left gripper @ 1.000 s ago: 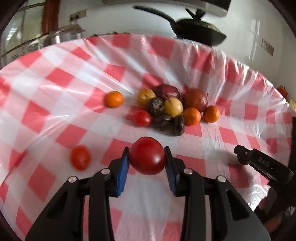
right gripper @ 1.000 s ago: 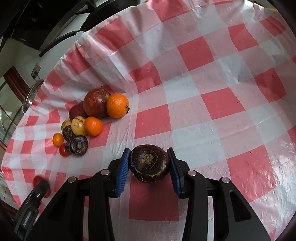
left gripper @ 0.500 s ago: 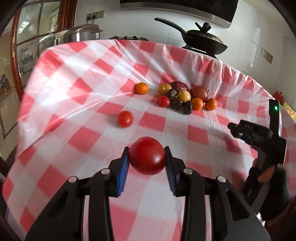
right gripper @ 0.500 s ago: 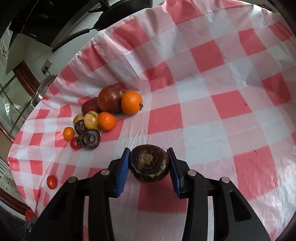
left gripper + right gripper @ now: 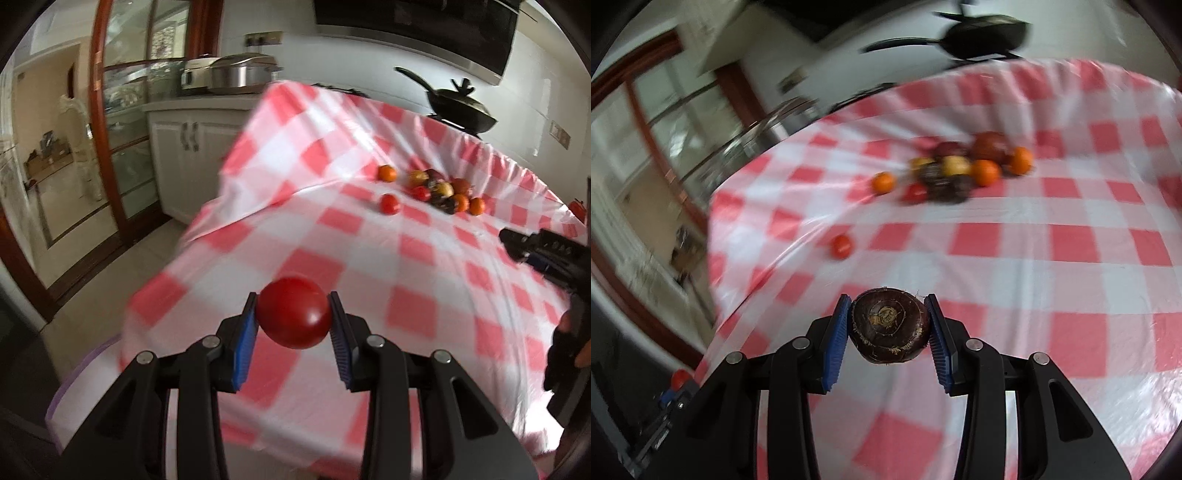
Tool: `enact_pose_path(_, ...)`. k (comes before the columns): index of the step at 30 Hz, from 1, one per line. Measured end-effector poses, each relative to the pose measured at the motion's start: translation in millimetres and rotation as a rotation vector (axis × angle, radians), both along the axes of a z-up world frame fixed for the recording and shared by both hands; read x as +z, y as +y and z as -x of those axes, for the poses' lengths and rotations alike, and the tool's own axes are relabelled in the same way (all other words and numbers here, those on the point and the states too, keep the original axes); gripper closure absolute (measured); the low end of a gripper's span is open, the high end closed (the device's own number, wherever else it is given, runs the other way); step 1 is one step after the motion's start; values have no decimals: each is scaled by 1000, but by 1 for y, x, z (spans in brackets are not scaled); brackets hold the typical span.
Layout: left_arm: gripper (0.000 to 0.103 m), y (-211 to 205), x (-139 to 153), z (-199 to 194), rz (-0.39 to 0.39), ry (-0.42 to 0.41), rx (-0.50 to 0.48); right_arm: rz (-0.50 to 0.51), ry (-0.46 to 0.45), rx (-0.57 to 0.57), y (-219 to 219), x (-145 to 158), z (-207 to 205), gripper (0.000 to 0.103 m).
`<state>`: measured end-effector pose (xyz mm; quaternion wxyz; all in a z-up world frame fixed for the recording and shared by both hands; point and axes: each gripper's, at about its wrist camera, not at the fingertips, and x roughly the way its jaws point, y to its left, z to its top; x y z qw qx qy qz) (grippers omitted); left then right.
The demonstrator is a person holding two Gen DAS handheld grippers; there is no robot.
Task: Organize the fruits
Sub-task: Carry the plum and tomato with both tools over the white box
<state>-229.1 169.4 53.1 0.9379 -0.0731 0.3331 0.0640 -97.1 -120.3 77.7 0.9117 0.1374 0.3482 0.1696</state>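
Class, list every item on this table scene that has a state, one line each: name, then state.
left tool: shut on red tomato, lifted
right tool: shut on dark purple fruit, lifted
fruit pile: heaped, resting on tablecloth
lone small tomato: loose, apart from pile
black pan: lidded

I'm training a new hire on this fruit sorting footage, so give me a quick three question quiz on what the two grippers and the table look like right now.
1. True or false: the left gripper is shut on a red tomato.
2. What does the right gripper hold? A) an orange B) a dark purple round fruit C) nothing
3. Fill in: the lone small tomato lies apart from the fruit pile on the red and white ____ tablecloth.

Key:
1. True; both blue pads press its sides.
2. B
3. checked
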Motion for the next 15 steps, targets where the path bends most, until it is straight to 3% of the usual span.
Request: enact_pose_path(15, 66, 104, -47, 85, 55, 75, 205, 168, -64, 421, 153, -5, 92, 63)
